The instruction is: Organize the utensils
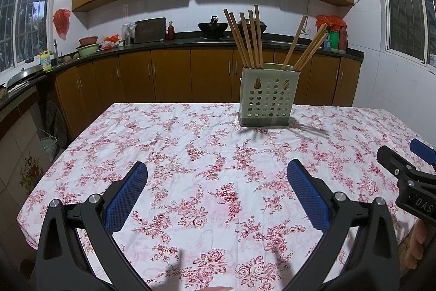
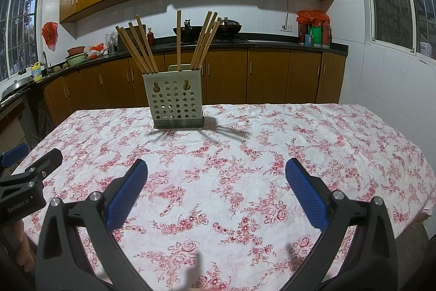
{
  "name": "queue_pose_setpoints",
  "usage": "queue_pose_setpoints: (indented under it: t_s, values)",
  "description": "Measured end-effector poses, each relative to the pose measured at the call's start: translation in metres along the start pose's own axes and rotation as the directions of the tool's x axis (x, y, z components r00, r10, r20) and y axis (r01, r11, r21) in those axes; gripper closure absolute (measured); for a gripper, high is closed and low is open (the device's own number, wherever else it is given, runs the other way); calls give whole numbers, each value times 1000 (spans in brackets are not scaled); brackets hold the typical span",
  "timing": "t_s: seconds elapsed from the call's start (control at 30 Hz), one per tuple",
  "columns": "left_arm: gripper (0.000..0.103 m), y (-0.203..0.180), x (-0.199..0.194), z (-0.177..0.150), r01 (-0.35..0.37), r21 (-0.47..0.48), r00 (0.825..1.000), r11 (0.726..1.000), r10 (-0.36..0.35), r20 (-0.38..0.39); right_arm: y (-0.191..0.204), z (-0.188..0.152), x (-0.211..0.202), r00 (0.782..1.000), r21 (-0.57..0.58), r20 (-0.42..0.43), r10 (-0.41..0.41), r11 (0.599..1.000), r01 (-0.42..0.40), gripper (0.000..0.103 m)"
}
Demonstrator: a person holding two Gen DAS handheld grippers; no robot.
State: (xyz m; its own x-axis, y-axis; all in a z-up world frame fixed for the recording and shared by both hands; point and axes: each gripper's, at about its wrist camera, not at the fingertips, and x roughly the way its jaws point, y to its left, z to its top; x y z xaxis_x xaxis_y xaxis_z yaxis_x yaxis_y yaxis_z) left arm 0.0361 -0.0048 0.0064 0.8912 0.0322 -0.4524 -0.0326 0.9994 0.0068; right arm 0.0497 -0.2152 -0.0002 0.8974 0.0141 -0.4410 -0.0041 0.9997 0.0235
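From the left wrist, the left gripper point(image 1: 217, 173) hangs over the floral pink-and-white tablecloth point(image 1: 190, 154) with its blue-padded jaws spread wide and empty, the pale green perforated plastic utensil holder point(image 1: 265, 97) standing ahead and slightly right with the wooden chopsticks point(image 1: 246, 38) fanned loosely in both compartments, and white "DAS" lettering shows on the other tool at far right. From the right wrist, the right gripper point(image 2: 216, 172) is equally wide apart and empty, with the holder ahead-left and "GenRobot.AI" legible at far left. I judge no loose utensils remain, so tidying would mean closing squarely on one chopstick shaft without tipping the holder.
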Motion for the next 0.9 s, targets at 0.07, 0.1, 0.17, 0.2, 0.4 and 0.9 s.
queue_pose_setpoints:
  t_s: [0.07, 0.1, 0.17, 0.2, 0.4, 0.9]
  values:
    - [2, 0, 0, 0, 0, -1, 1000, 1000, 0, 0, 0, 0, 0, 1000, 0, 0, 0, 1000, 0, 4]
    - [2, 0, 0, 0, 1, -2, 1000, 1000, -1, 0, 0, 0, 0, 1000, 0, 1, 0, 1000, 0, 4]
    - [2, 0, 0, 1, 3, -2, 1000, 1000, -3, 0, 1, 0, 0, 1000, -1, 1, -1, 1000, 1, 4]
    - [2, -1, 0, 1, 3, -2, 1000, 1000, -3, 0, 0, 0, 0, 1000, 0, 0, -1, 1000, 1, 4]
    - [2, -1, 0, 1, 4, -1, 1000, 1000, -4, 0, 0, 0, 0, 1000, 1, 0, 0, 1000, 0, 4]
    - [2, -1, 1, 2, -2, -3, 1000, 1000, 2, 4, 0, 0, 0, 1000, 1, 1, 1, 1000, -1, 4]
